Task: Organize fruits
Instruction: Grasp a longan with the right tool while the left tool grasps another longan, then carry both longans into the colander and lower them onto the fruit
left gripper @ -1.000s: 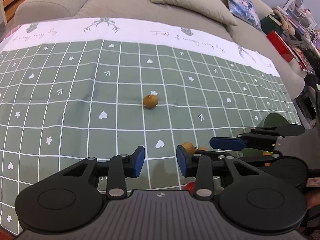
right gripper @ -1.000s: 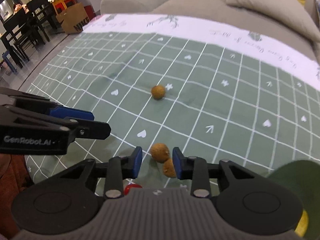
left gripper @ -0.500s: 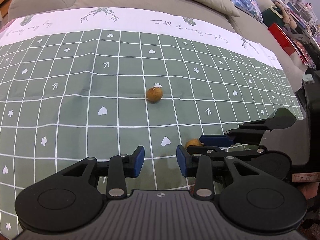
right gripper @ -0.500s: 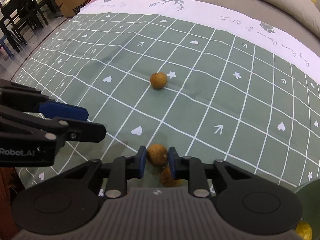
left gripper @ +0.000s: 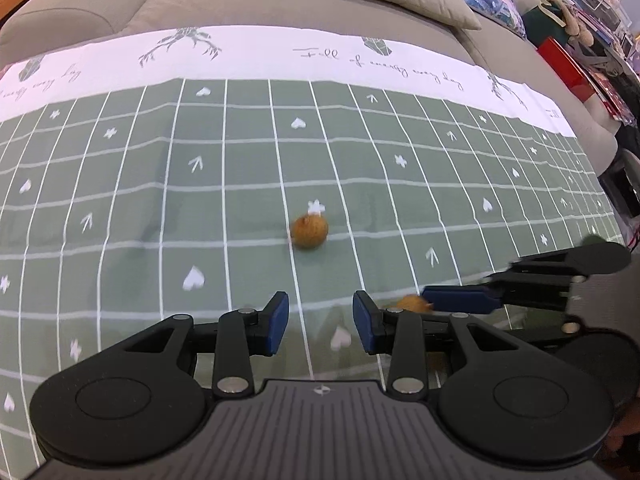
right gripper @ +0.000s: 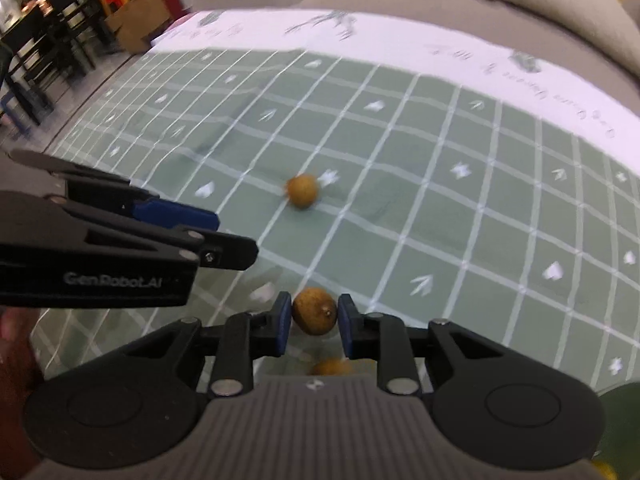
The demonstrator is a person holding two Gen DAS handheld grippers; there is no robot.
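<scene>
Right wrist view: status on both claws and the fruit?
Right claw shut on brown fruit. Left claw open, empty. Second brown fruit loose on cloth, path unobstructed.

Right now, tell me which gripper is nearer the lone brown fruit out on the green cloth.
Left. The left gripper points at the lone fruit just ahead; the right gripper sits farther back.

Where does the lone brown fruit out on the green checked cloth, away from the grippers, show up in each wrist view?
Left wrist view: the lone brown fruit lies at centre, beyond the open left gripper.
Right wrist view: the fruit lies above centre, beyond the second fruit clamped in the right gripper.
Shared landmark: the white flower mark printed right beside it.
</scene>
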